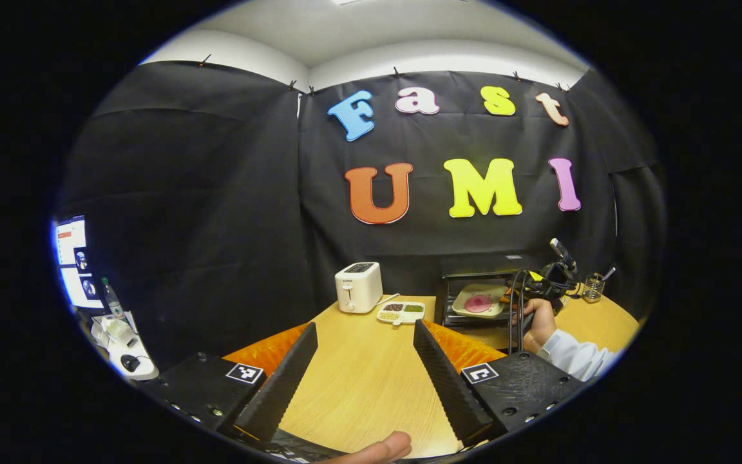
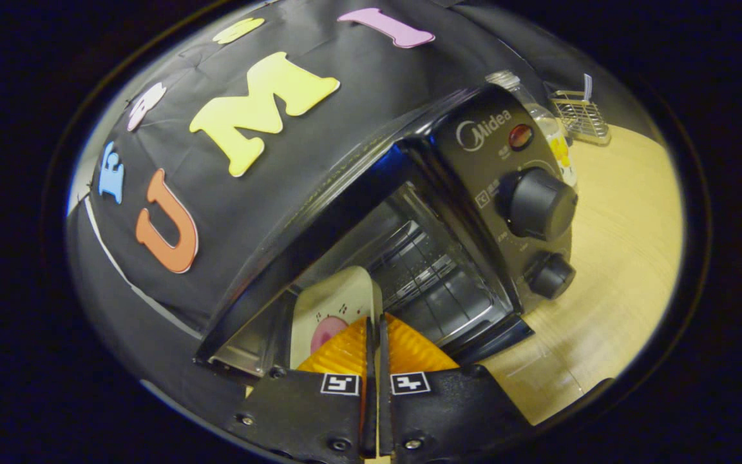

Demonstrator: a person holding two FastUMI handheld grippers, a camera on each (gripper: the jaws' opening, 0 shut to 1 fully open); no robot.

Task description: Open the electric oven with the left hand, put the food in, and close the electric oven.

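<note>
Wooden tabletop [image 1: 364, 380] under me, black cloth wall behind. Electric oven [image 2: 474, 212] at tabletop's back edge, door open. White toaster [image 1: 359, 287] left of oven, small divided snack tray [image 1: 401, 312] between them; wire holder [image 1: 592, 288] right of oven. My left gripper [image 1: 364, 361] well short of oven, jaws spread, nothing between. My right gripper [image 2: 374, 341] at oven mouth, jaws pinching rim of food plate [image 2: 332, 309], plate partly inside cavity. Bare tabletop right of oven
</note>
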